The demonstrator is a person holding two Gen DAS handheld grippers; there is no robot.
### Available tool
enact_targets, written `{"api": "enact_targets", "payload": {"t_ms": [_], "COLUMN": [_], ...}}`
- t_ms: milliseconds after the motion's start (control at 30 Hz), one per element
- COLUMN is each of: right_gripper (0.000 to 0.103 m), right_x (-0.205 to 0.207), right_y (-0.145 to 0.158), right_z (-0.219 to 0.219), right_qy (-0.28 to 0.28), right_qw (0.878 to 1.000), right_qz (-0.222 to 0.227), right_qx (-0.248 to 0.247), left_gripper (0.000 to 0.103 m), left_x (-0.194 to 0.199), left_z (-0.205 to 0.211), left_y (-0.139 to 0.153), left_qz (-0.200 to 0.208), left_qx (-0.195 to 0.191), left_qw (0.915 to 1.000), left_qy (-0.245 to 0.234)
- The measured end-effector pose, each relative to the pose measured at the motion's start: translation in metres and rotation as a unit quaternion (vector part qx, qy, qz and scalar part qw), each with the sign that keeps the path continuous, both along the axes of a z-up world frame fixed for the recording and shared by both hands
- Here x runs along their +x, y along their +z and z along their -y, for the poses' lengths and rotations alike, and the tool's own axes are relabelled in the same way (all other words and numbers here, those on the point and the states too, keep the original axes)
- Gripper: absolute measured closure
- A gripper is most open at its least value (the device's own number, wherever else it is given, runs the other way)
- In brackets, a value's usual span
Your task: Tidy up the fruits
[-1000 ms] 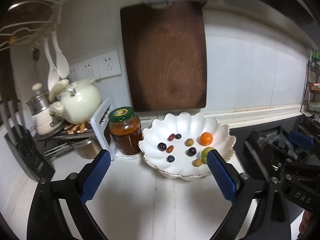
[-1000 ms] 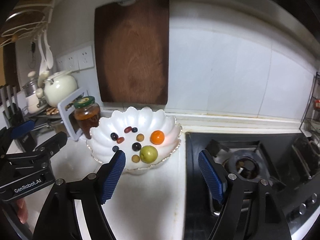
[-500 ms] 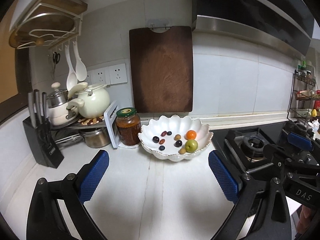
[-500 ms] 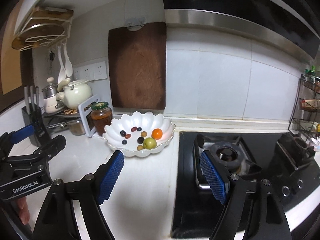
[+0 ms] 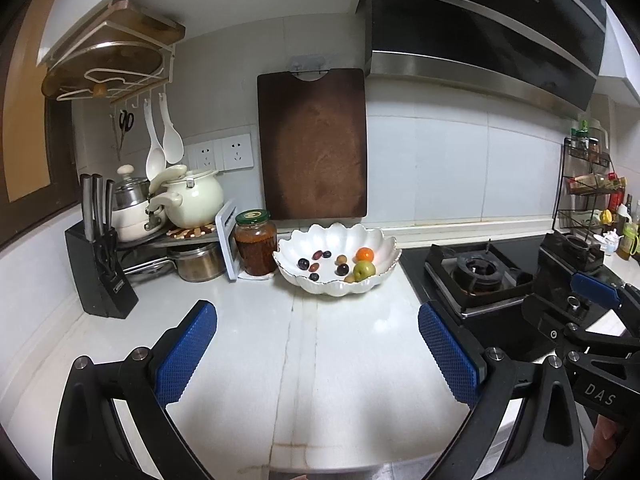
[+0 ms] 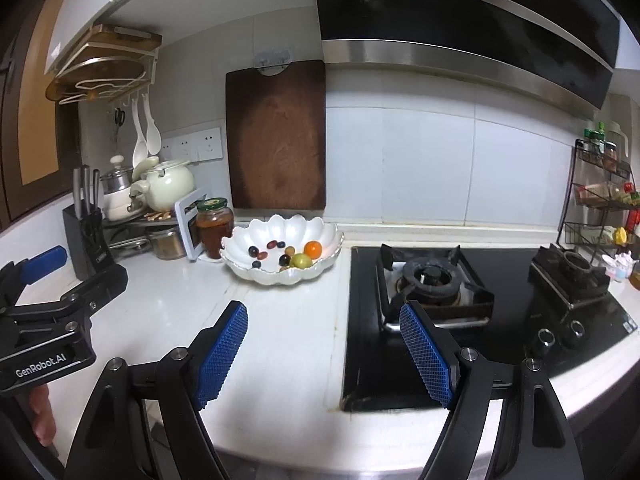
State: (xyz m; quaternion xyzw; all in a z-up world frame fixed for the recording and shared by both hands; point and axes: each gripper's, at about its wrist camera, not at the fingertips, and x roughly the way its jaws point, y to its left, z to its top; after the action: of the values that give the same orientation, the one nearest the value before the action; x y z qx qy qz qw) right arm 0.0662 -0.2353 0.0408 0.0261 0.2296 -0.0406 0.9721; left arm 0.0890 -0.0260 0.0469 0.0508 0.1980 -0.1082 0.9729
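Observation:
A white scalloped bowl (image 5: 384, 246) stands at the back of the white counter, also in the right wrist view (image 6: 328, 232). In it lie an orange fruit (image 5: 364, 254), a green fruit (image 5: 363, 269) and several small dark and tan fruits (image 5: 303, 263). My left gripper (image 5: 318, 354) is open and empty, well in front of the bowl above the counter. My right gripper (image 6: 324, 354) is open and empty, over the counter's edge by the stove, well short of the bowl.
A jar of red sauce (image 5: 255, 242) stands left of the bowl, beside a pot rack (image 5: 176, 236) and a knife block (image 5: 100, 276). A dark cutting board (image 5: 312, 144) hangs on the wall behind. A black gas stove (image 6: 460, 280) lies to the right.
Both grippers have drawn back and up from the bowl, which now looks smaller and farther. Both stay open and empty.

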Motion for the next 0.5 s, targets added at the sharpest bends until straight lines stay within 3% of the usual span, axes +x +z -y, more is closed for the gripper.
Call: {"api": "enact_targets", "payload": {"t_ms": [500], "right_gripper": [0.023], "right_x": [-0.043], "right_y": [-0.002], "right_z": [-0.004], "right_qy": [-0.007], "right_qw": [1.000], "right_qz": [0.004], "right_qx": [-0.003], "left_gripper": [0.000], "left_x": [-0.038], "left_z": [-0.010], "left_y": [-0.003], "left_qz": [-0.002], "left_qx": [-0.010], "left_qw": [0.9999], "left_qy": [-0.008]}}
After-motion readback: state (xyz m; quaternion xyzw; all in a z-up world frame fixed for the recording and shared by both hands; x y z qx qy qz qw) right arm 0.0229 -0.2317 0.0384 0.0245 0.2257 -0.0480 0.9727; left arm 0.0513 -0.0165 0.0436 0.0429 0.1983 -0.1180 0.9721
